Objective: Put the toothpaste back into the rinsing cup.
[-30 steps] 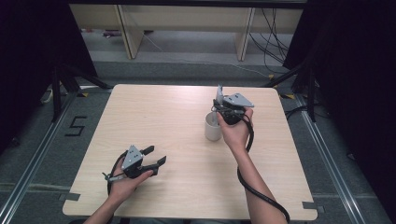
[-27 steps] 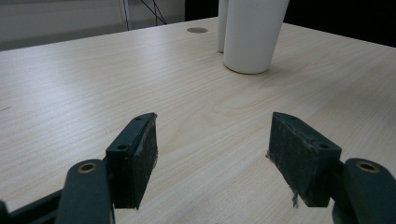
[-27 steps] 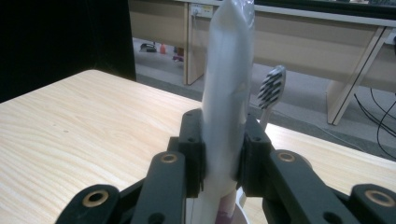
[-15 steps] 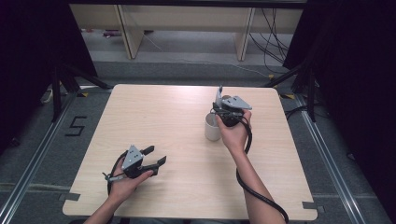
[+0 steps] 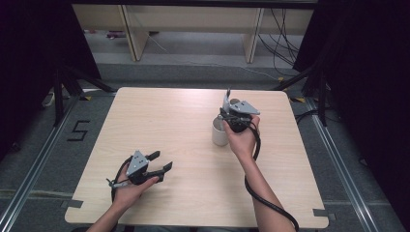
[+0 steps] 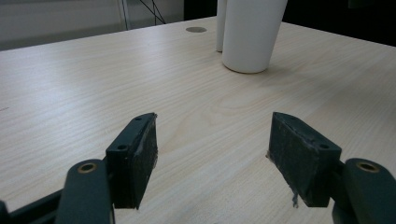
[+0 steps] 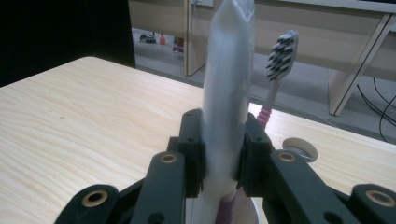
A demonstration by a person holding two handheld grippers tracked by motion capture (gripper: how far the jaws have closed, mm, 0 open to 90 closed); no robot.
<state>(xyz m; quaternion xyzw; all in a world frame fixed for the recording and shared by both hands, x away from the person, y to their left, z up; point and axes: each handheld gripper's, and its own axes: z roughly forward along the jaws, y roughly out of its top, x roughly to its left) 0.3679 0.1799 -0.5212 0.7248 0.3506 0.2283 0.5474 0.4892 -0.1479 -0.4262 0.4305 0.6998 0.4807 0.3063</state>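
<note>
Right gripper clamping unlabelled white tube (toothbrush behind), left gripper released.

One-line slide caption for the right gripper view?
Right gripper clamps an upright white tube above a white cup, toothbrush standing beside it.

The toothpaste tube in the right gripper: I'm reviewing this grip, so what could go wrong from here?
1. The right gripper pinches the soft toothpaste tube low down, so it may flex or slip.
2. The toothbrush stands close beside the tube in the white cup; moving the tube could drag it along.
3. The cup is narrow and unsteadied, with the left gripper open and far off, so a sideways pull could tip it.
</note>
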